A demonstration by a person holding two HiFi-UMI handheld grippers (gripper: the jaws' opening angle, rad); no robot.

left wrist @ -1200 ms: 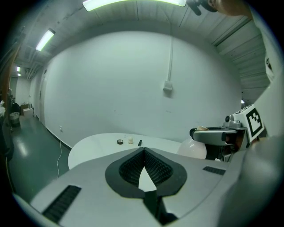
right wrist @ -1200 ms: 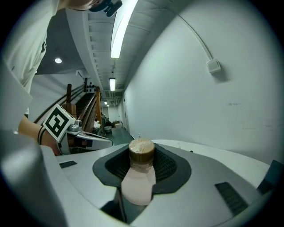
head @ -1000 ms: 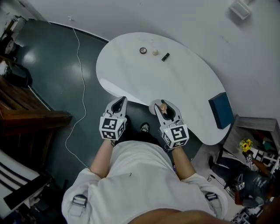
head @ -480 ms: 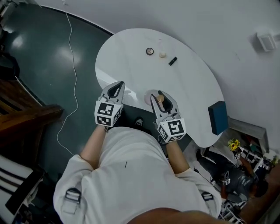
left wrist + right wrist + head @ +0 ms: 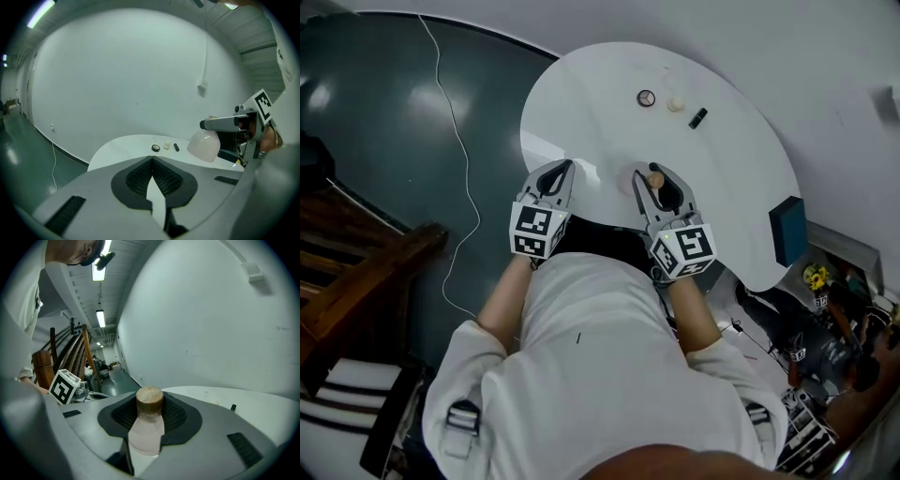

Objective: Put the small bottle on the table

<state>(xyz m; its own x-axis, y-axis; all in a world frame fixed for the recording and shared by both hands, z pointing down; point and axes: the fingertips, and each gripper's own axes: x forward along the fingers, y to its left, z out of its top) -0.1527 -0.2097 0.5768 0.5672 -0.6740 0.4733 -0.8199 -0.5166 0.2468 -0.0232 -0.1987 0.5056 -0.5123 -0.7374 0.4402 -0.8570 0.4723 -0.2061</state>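
The small bottle, pale and translucent with a cork stopper, hangs over the near edge of the white table. My right gripper is shut on it. In the right gripper view the pads clamp the bottle at its neck, and its stopper stands up between them. My left gripper hovers beside it to the left, over the table's near edge, jaws shut and empty. From the left gripper view the bottle shows at the right, hanging below the right gripper's jaws.
At the table's far side lie a small dark ring, a cream lump and a black stick. A blue box sits at the right edge. A white cable runs over the dark floor; wooden stairs stand left.
Both grippers have moved forward from in front of the table to over its near edge. The right one still holds the bottle. The jaws have not changed.
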